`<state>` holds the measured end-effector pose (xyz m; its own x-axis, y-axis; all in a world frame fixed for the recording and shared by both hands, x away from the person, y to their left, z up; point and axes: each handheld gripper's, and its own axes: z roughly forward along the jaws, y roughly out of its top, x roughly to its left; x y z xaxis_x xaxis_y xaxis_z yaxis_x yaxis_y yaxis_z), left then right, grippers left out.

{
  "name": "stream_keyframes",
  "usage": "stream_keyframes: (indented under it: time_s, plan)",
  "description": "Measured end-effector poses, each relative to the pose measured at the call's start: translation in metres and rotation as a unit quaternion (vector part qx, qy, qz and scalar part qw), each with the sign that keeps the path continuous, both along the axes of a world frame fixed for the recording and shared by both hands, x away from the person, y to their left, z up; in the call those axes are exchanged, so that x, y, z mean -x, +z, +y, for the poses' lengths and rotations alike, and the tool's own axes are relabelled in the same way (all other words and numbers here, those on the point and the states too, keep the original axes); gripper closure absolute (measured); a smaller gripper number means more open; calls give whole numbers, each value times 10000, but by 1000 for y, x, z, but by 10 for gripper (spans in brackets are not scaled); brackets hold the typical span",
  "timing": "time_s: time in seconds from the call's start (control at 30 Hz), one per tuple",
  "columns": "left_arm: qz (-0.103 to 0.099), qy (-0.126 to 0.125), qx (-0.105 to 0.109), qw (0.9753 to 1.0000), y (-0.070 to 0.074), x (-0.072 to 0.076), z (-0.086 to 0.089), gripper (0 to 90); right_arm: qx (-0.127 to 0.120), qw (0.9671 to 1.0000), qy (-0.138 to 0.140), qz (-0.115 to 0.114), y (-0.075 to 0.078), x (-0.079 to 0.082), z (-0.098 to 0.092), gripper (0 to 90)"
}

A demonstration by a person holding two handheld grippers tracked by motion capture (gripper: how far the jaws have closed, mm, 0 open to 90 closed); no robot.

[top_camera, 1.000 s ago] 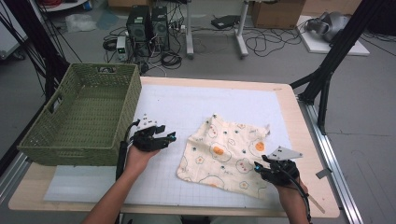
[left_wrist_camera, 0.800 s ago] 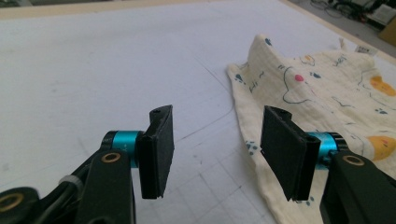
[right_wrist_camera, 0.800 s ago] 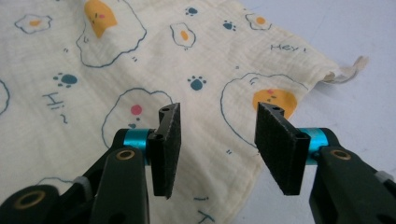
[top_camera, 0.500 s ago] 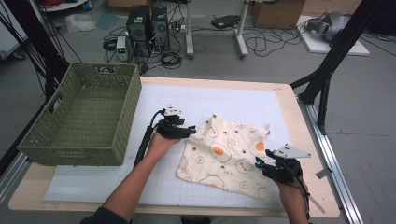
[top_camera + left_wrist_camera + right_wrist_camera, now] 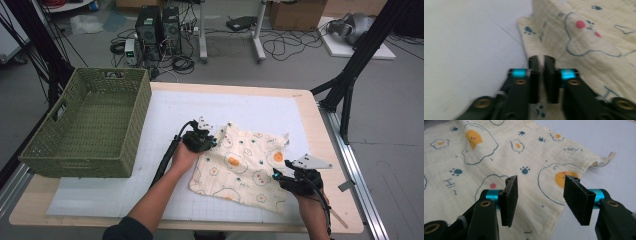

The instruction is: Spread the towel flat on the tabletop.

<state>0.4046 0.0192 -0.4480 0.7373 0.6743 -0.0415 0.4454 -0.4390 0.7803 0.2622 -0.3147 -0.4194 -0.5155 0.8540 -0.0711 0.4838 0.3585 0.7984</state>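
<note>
1. Cream muslin cloth (image 5: 245, 162), printed with fried eggs, blue paw prints and small blue lettering, lies spread on a white gridded mat (image 5: 165, 115) that covers most of a pale wooden table (image 5: 306, 107). The cloth sits right of the table's centre, slightly rumpled, with a small fabric loop (image 5: 607, 157) sticking out at its far right corner.
2. Left of the cloth, a green woven basket (image 5: 87, 127) stands on the table's left side, well apart from the cloth.
3. At the cloth's far left corner, the person's left hand (image 5: 184, 156) holds the left gripper (image 5: 200, 137). In the left gripper view its two black jaws are drawn almost together, leaving only a thin slit. They sit right over the cloth's edge, with cloth visible beneath and between them. Whether they actually pinch the fabric cannot be told.
4. At the cloth's near right edge, the person's right hand (image 5: 312, 210) holds the right gripper (image 5: 287, 180), which carries a grey three-cornered plate (image 5: 310, 162) on top. In the right gripper view its jaws stand wide apart with nothing between them. They hover just above the cloth's near right border, with printed eggs and a paw print showing in the gap.
5. Beyond the far edge of the table, the floor holds tangled cables (image 5: 285, 45) and computer towers (image 5: 159, 25).
</note>
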Motion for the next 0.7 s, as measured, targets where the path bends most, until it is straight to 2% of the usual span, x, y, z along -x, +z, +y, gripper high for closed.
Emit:
stream_keyframes:
  time_s: [0.03, 0.1, 0.2, 0.27, 0.3, 0.4, 0.47, 0.5, 0.57, 0.6, 0.67, 0.7]
  plan:
    - [74, 75, 54, 9999, 1, 0, 3, 869, 16, 10000, -5, -11, 0, 0, 0, 460]
    - [-17, 387, 57, 9992, 0, 4, 14, 875, 24, 10000, 7, -12, 1, 1, 0, 469]
    - [101, 745, 230, 9969, -2, 8, 40, 876, 15, 10000, -15, -1, 0, 1, -2, 470]
    - [131, 855, 241, 9960, -1, 12, 54, 876, -32, 10000, -26, 23, -1, 0, -2, 470]
    - [3, 956, 203, 9952, 1, 15, 60, 876, -25, 10000, -20, 21, -1, 0, -2, 470]
    - [-92, 1130, 241, 9933, 3, 25, 75, 875, -23, 10000, 5, 40, -1, 0, 0, 469]
    - [-95, 1147, 185, 9932, 3, 28, 83, 869, -47, 10000, 25, 57, -2, -1, 1, 470]
    - [-59, 1192, 247, 9925, 2, 28, 86, 851, -59, 10000, 36, 60, -3, -2, 2, 470]
    - [-65, 1274, 386, 9911, 3, 28, 90, 755, -53, 9999, 61, 105, -4, -5, 6, 468]
    - [-64, 1315, 446, 9903, 3, 28, 91, 672, -35, 9999, 81, 122, -5, -8, 8, 466]
    - [-74, 1330, 561, 9895, 5, 29, 91, 573, 8, 9998, 103, 148, -7, -15, 12, 456]
    - [-100, 1302, 558, 9899, 6, 30, 91, 528, 26, 9998, 92, 158, -7, -20, 14, 450]
